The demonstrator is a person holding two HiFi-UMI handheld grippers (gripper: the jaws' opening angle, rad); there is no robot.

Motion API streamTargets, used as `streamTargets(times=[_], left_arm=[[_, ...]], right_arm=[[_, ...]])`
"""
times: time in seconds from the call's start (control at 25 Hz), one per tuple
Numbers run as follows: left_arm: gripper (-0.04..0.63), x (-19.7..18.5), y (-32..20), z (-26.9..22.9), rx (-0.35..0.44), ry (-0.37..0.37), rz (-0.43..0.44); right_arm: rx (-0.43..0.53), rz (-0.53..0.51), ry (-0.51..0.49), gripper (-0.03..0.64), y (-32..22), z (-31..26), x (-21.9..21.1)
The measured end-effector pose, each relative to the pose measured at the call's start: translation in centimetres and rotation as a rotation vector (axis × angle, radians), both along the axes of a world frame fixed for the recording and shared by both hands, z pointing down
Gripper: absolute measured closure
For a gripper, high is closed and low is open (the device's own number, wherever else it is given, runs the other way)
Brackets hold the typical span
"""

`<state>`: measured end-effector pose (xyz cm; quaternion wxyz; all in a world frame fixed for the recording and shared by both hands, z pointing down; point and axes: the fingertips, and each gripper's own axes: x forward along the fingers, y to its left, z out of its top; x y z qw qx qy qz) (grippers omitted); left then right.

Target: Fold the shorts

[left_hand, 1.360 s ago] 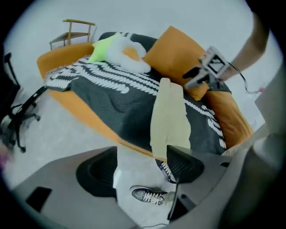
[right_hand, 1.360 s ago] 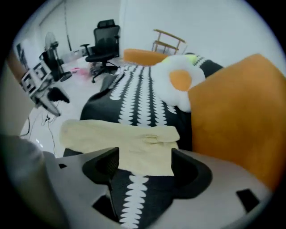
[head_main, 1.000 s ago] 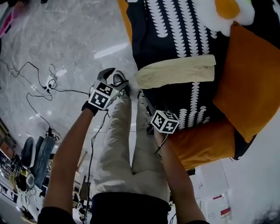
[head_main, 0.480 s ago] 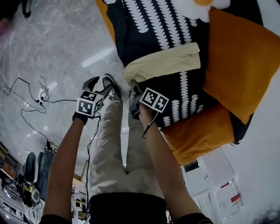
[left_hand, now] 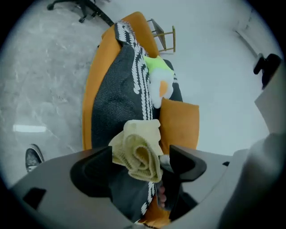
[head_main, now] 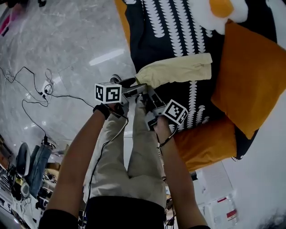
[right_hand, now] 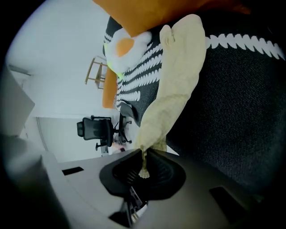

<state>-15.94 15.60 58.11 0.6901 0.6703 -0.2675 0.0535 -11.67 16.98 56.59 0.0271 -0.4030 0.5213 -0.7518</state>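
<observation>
The pale yellow shorts [head_main: 176, 71] lie folded into a long strip on a black cover with white markings [head_main: 170, 27]. Both grippers are at the strip's left end. In the left gripper view that rolled end of the shorts [left_hand: 138, 150] sits between the jaws of my left gripper [left_hand: 139, 167], which are opening and stand apart from each other. My right gripper [right_hand: 144, 167] is closing, its jaws pinching a thin edge of the shorts [right_hand: 178, 76]. In the head view my left gripper [head_main: 136, 88] and my right gripper [head_main: 149, 96] almost touch.
An orange cushion [head_main: 252, 76] lies right of the shorts, and an egg-shaped pillow [head_main: 223, 9] beyond it. The person's trouser legs [head_main: 129, 152] stand right before the sofa edge. Cables [head_main: 40, 91] trail over the marble floor at left. An office chair [right_hand: 96, 129] stands far off.
Both grippers have moved in to the shorts' near end and rolled. The right one closed on the cloth's edge. The left one came from beside the shoe to straddle the rolled end.
</observation>
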Motion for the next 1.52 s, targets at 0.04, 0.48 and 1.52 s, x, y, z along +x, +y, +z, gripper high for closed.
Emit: streamTargets(times=[0.04, 0.48, 1.52], left_arm=[[0.203, 0.6, -0.4, 0.2, -0.007, 0.007, -0.021], [0.518, 0.0, -1.0, 0.6, -0.205, -0.069, -0.126], [0.396, 1.9, -1.9, -4.0, -0.169, 0.014, 0.067]], right_arm=[[0.001, -0.007, -0.004, 0.571, 0.1, 0.1, -0.2], [0.176, -0.403, 0.222, 0.525, 2.8, -1.4, 2.9], [1.338, -1.358, 1.405, 0.559, -3.5, -0.3, 0.4]])
